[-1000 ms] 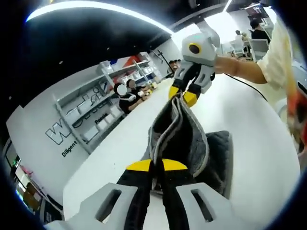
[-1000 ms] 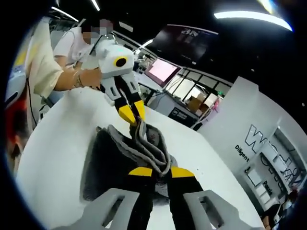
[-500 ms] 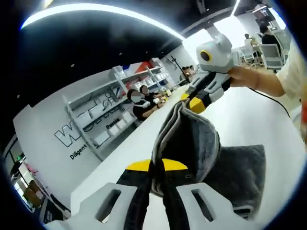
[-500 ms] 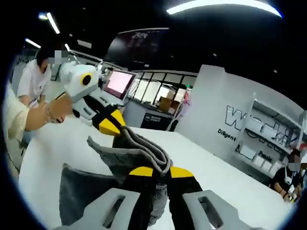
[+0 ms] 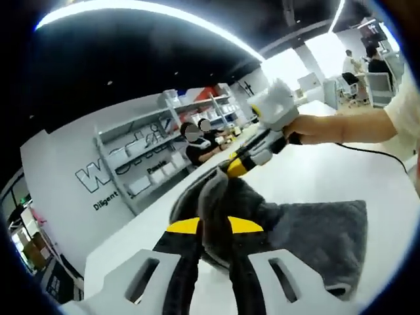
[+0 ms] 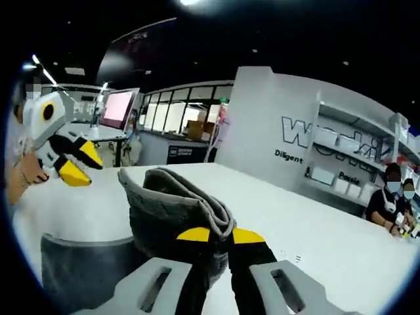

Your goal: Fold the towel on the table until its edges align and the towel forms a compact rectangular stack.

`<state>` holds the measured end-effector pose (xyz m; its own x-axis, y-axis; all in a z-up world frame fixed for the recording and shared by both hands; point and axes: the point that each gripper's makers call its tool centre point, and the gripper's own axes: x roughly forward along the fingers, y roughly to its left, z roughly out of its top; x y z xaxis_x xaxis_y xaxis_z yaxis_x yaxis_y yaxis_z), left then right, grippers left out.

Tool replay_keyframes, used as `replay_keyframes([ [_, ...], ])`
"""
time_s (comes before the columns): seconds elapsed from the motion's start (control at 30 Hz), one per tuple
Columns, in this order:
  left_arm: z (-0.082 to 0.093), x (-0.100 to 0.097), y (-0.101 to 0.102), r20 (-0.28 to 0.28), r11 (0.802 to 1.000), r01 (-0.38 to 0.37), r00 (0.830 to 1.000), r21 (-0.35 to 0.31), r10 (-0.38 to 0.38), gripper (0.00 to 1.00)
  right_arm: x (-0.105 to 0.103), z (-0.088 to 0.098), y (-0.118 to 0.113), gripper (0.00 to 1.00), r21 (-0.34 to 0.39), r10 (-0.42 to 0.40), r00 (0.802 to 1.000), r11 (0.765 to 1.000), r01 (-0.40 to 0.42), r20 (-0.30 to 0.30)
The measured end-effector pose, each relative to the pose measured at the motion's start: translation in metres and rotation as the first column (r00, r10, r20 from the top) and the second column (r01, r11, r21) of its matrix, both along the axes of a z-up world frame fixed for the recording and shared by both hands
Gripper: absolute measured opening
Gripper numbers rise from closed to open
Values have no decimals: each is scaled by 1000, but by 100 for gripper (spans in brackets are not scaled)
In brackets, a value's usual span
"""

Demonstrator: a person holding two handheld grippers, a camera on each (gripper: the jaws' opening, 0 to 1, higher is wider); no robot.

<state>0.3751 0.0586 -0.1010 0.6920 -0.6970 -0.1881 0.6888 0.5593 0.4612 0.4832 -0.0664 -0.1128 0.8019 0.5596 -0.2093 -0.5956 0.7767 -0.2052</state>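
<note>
A: Where's the towel (image 5: pixel 295 230) at this point?

B: Partly on the white table (image 5: pixel 367 177), partly in the air. In the left gripper view the left tongs (image 5: pixel 213 226) are closed on a bunched grey edge at about 6 o'clock, and the flat part spreads out toward 4 o'clock.

A: And the other pair?

B: In the right gripper view the right tongs (image 6: pixel 212 235) are pinched shut on a thick wad of towel (image 6: pixel 174 207), several layers showing at the hem. The left tongs (image 6: pixel 73 164) sit at 9 o'clock there; I can't tell from that side whether cloth runs to them.

A: So how far along?

B: My guess is mid-fold. Layers are doubled, so some folding is done, but the raised edge isn't laid down, nothing is lined up, and there's no tidy rectangular stack yet. Lowering, aligning and releasing remain.
</note>
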Motion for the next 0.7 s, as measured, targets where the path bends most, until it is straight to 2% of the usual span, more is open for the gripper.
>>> replay_keyframes([
  [0.1,-34,-20,-17,-72,994,100,993,52,-97,15,14,-18,-5,5,6,-25,999,1000,26,-34],
  [0.2,-61,-39,-32,-147,982,180,974,63,-170,15,23,-34,-10,6,25,-55,997,998,56,-61],
  [0.37,-98,-64,-48,-218,965,240,953,106,-212,15,40,-55,-14,9,29,-90,992,995,93,-86],
  [0.43,-106,-68,-49,-237,961,249,947,118,-216,14,47,-58,-15,13,18,-106,991,994,108,-84],
  [0.5,-112,-72,-49,-247,958,253,945,133,-215,13,50,-55,-16,21,20,-114,990,993,116,-78],
  [0.57,-113,-75,-49,-257,959,256,941,119,-219,11,50,-47,-17,30,18,-117,992,993,118,-44],
  [0.7,-114,-75,-47,-274,962,255,936,94,-222,11,43,-35,-25,33,-32,-126,992,992,126,-8],
])
